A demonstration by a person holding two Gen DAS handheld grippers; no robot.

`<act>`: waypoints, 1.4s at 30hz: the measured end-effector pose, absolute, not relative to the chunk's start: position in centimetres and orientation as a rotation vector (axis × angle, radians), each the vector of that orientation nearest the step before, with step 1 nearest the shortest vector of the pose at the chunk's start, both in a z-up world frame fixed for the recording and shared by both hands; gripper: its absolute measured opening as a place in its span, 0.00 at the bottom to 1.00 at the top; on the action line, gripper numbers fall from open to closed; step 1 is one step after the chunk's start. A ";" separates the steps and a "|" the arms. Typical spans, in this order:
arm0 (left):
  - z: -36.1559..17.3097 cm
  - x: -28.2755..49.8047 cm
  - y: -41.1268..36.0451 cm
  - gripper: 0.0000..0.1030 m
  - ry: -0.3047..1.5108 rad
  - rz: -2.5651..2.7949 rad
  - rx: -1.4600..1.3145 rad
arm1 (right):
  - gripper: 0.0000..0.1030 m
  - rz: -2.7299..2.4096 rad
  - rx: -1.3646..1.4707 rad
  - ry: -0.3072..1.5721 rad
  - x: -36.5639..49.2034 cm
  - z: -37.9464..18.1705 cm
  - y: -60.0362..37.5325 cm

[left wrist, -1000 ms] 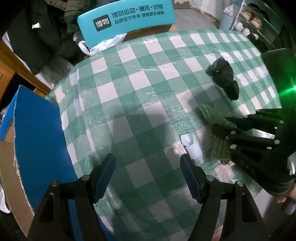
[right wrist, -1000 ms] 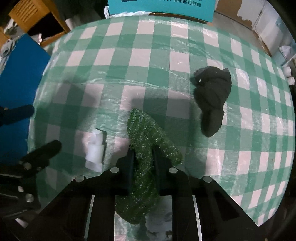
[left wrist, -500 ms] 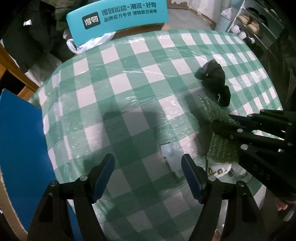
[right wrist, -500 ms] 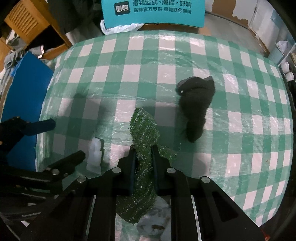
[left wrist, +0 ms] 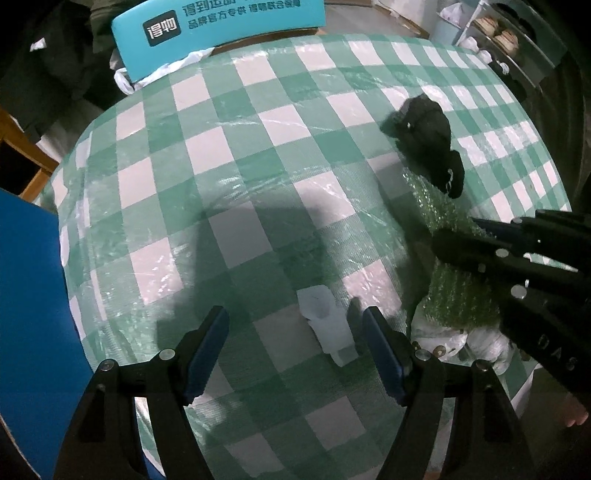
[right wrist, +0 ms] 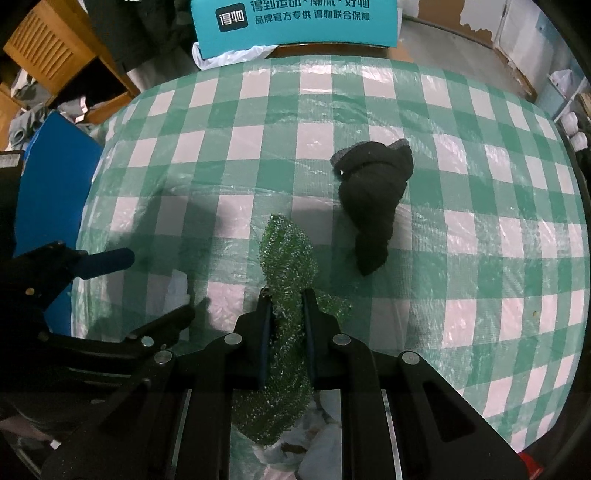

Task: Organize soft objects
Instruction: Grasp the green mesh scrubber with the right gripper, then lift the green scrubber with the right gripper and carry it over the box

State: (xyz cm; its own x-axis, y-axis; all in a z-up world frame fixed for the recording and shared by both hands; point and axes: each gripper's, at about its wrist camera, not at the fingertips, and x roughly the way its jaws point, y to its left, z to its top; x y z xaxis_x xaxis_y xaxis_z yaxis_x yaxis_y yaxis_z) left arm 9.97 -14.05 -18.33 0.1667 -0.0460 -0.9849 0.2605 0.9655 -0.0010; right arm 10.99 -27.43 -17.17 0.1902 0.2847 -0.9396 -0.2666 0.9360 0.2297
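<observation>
Right gripper [right wrist: 286, 299]: fingers clamped on the sparkly green cloth [right wrist: 286, 258], as in both earlier frames. The cloth's upper end stands toward 12 o'clock beyond the fingertips; its lower end hangs behind them over a white bundle [right wrist: 310, 439] at 6 o'clock, contact not discernible. In the left wrist view the cloth [left wrist: 454, 291] sits at 3 o'clock, held by the right gripper [left wrist: 458, 236].

Left gripper [left wrist: 295, 325]: blue-padded fingers apart, nothing between them, unchanged from the earlier frames. Its view has shifted: the small white folded item [left wrist: 330, 328], formerly just past the right-hand fingertip, now lies just inside that finger, on the green-and-white checked tablecloth [left wrist: 236, 155].

The black sock [right wrist: 373, 206] lies on the tablecloth at 1 o'clock of the green cloth, near but apart; its placement on the cloth pattern is as before.

Writing: the teal chair back [right wrist: 295, 18] at 12 o'clock carries white Chinese characters, reading "得物" in the logo block and "品牌官方专供 得物联合保障" on the lower line; the upper line is cut off. A blue board [right wrist: 51, 177] stands at 9 o'clock beside the table.
</observation>
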 end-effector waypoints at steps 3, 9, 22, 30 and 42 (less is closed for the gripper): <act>-18.5 9.8 -14.3 0.53 1.387 -0.228 0.190 | 0.14 0.391 0.018 1.325 11.0 -17.2 -27.6; -18.3 9.7 -14.7 0.20 1.388 -0.294 0.155 | 0.14 0.399 0.021 1.324 10.9 -17.2 -27.6; -16.1 8.4 -13.9 0.16 1.340 -0.271 0.149 | 0.14 0.419 0.018 1.282 10.2 -15.4 -27.7; -13.6 7.3 -13.3 0.16 1.301 -0.251 0.153 | 0.14 0.433 0.007 1.248 9.5 -13.9 -27.8; -10.8 6.2 -12.2 0.16 1.225 -0.197 0.217 | 0.14 0.448 -0.019 1.202 8.7 -11.5 -26.8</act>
